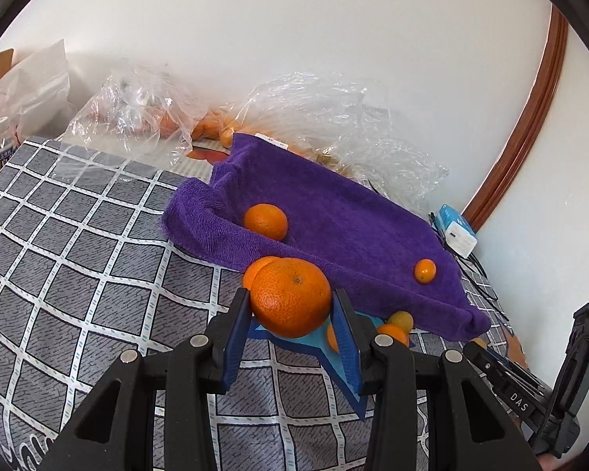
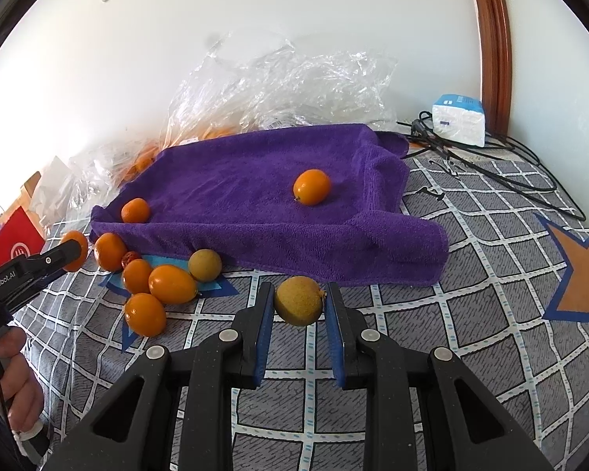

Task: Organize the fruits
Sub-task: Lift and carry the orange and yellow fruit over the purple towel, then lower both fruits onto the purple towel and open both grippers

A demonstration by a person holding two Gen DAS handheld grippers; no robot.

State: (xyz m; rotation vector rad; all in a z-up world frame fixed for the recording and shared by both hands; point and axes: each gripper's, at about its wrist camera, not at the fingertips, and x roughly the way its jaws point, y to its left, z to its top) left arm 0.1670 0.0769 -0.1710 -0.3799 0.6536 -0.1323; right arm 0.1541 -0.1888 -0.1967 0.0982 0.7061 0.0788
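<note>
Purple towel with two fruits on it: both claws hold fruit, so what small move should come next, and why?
Probably carry the left claw and its round orange mandarin forward over the purple terry towel beside the smaller mandarin lying there, then open. Similar fruit seem grouped there.

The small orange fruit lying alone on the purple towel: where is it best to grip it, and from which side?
Probably grip the small orange fruit across its narrow middle, coming from above. It is oval and lies on its side, alone on the flat purple towel, so both flanks are free.
</note>
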